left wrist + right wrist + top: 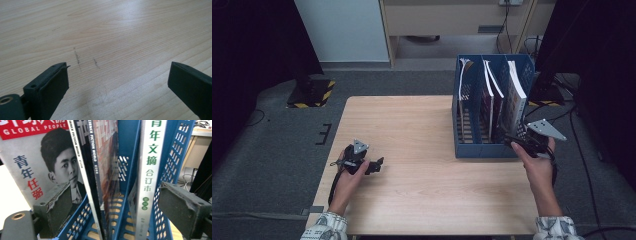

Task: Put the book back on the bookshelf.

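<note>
A blue three-slot file rack (484, 149) stands upright at the table's right side. Its right slot holds a thick white-spined book (515, 94), its middle slot thin magazines (490, 95), and its left slot another magazine (465, 75). My right gripper (515, 141) is at the rack's front right corner. In the right gripper view it (115, 187) is open, with the white-and-green spine (150, 170), dark magazines (100, 157) and a red-titled portrait cover (30, 157) beyond its jaws. My left gripper (378, 164) is low over the table's left front, open (118, 65) above bare wood.
The light wooden table (422, 175) has faint pencil-like marks (77, 58) under the left gripper. A stand base with yellow-black stripes (310, 93) sits on the floor at back left. Cables (572, 125) and a dark stand are to the right of the rack.
</note>
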